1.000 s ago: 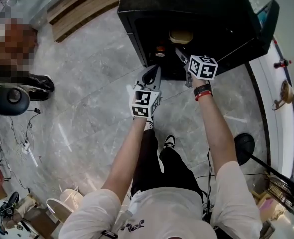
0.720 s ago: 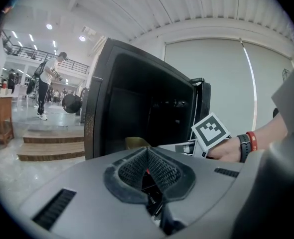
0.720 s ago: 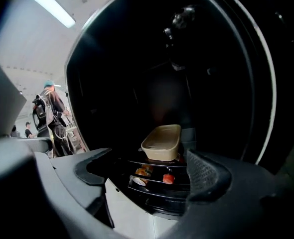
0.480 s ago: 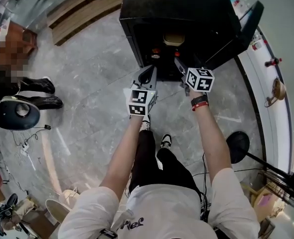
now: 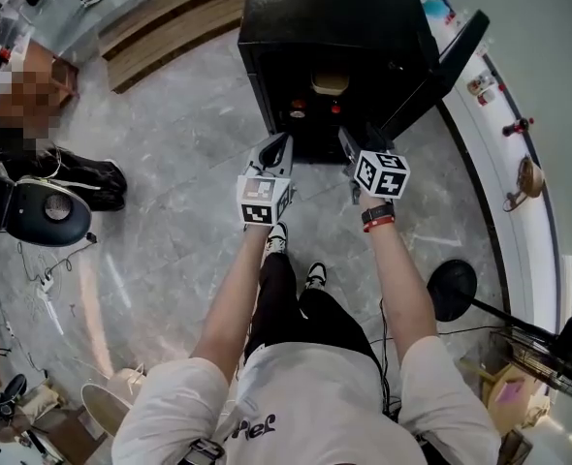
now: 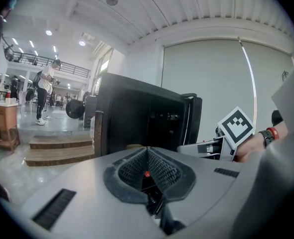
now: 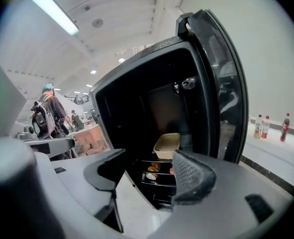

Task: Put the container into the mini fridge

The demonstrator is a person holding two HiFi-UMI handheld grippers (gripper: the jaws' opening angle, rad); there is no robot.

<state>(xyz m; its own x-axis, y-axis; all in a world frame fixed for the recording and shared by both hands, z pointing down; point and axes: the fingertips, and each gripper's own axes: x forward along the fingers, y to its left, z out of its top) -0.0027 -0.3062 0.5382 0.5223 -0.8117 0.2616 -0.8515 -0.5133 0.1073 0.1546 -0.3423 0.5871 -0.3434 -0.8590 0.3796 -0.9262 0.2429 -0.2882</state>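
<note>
Container on shelf inside open mini fridge.
Left claw clenched, empty; right claw released, jaws just closing partway, nothing between.

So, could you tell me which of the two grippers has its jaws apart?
The right gripper: its jaws stand apart with nothing between them, though they have just been closing. The left gripper has its jaws together.
</note>
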